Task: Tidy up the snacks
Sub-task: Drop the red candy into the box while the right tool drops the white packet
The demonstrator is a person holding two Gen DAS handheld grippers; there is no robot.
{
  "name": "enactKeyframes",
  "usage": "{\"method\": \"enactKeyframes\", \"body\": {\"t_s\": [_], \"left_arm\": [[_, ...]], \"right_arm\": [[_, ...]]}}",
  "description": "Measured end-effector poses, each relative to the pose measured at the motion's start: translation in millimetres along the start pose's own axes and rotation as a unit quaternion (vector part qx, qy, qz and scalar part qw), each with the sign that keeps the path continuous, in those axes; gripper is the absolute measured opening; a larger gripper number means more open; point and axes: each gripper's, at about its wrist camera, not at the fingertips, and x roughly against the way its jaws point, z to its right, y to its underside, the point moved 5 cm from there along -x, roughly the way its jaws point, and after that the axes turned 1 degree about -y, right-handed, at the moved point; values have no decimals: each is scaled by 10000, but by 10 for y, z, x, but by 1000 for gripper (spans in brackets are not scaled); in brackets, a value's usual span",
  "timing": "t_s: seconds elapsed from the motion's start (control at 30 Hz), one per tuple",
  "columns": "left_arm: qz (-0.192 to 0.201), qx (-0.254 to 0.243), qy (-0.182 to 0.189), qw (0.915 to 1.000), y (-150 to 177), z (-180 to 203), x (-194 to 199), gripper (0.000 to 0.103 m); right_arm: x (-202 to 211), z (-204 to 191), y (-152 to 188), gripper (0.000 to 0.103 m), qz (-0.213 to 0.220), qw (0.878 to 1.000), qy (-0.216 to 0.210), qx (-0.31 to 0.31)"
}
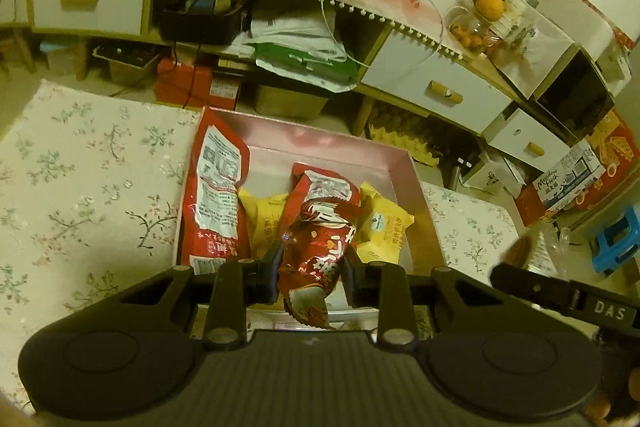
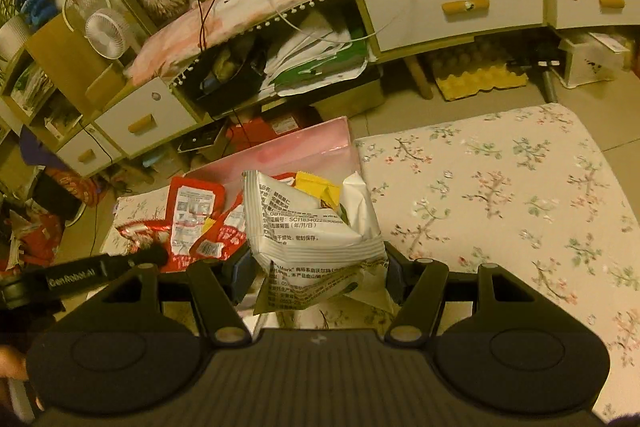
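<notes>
The crinkled red foil snack packet (image 1: pixel 316 251) is hanging clamped in the left gripper (image 1: pixel 312 269) over the near edge of the pink rectangular box (image 1: pixel 416 179), where another red packet (image 1: pixel 214 195) and yellow packets (image 1: pixel 384 227) are already lying. The white plastic snack bag (image 2: pixel 316 239) is being pinched by the right gripper (image 2: pixel 320 273) just near of the box, beside the floral tablecloth (image 2: pixel 500 195). Each should probably be lowered flat into a free gap before letting go, so nothing is sliding out.

Red packet (image 1: pixel 316 247), white packet (image 2: pixel 316 227), floral tablecloth (image 1: pixel 80 187).
</notes>
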Motion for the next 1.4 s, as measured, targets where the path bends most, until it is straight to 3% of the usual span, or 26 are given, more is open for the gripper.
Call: {"method": "enactKeyframes", "body": {"t_s": [0.37, 0.53, 1.03, 1.4], "left_arm": [[-8, 39, -274, 9996, 5, -233, -248, 36], [110, 30, -263, 9996, -29, -279, -184, 56], [83, 280, -124, 9995, 25, -266, 171, 56], [-78, -274, -100, 9995, 341, 57, 546, 66]], "right_arm": [[-475, -236, 0, 61, -140, 9996, -93, 246], [-494, -208, -19, 64, 20, 9999, 27, 153], [-56, 0, -87, 65, 176, 9990, 120, -391], [416, -256, 187, 69, -128, 9995, 117, 282]]}}
